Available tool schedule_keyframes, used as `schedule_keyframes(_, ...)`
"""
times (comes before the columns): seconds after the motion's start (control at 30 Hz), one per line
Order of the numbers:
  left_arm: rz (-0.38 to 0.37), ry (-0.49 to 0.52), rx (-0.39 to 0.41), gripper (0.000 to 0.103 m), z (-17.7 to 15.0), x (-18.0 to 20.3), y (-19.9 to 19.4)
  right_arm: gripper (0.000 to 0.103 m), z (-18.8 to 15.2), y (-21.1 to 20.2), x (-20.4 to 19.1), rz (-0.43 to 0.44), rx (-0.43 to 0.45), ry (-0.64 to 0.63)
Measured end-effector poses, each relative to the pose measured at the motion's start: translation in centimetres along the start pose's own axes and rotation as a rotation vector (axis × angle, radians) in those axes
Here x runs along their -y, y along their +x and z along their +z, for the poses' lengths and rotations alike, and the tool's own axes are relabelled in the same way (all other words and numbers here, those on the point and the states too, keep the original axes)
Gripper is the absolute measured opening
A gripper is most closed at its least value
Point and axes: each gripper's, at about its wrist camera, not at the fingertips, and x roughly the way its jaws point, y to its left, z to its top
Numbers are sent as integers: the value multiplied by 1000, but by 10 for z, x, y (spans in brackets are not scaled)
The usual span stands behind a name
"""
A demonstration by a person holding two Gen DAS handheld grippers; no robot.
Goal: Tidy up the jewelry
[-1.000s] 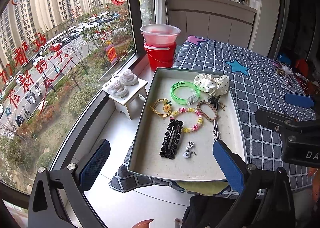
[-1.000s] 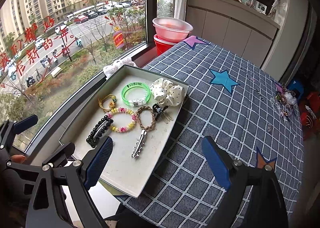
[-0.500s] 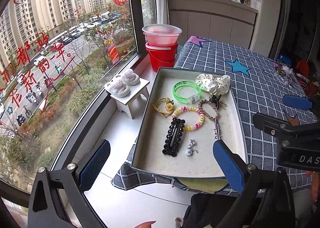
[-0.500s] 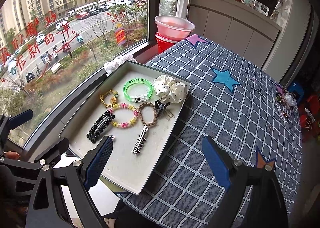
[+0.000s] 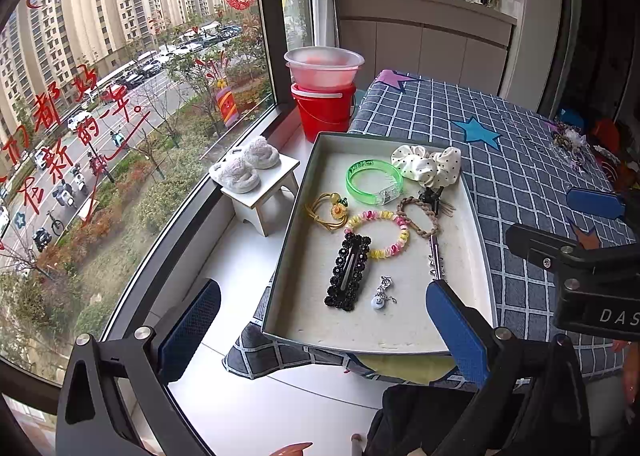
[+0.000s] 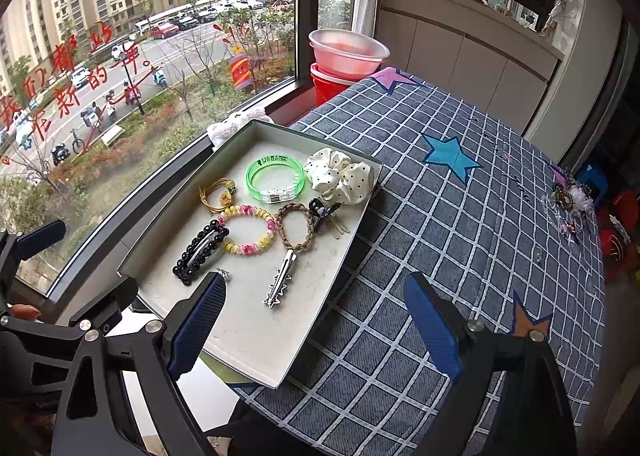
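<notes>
- Both tools stand wide with nothing between their pads: our left gripper hangs over the tray's near edge, our right gripper over the tray's near right corner and the cloth.
- The jewelry lies loose in the shallow tray, which sits at the window-side edge of the checked tablecloth, its near end jutting past the table.
- We judge everything light. The green bangle is stiff and likely slick — best taken across its rim. The polka-dot scrunchie is soft and will squash; any fold serves.
- The beaded bracelet and the braided band touch, and the band overlaps the silver clip, so lifting 1 may drag the other.
- The black hair clip is rigid, best pinched across its narrow width; the small charm beside it is tiny and could slip.
- The tray's walls hem in low approaches — we would come from above. The cloth to the right is open room; a drop-off lies on the window side.
</notes>
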Motion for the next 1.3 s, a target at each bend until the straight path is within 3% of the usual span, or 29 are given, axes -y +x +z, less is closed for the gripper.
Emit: schedule_keyframes(1.3, -3, 10, -5, 103, -4, 2, 2, 92, -8, 4, 1, 4, -3, 5)
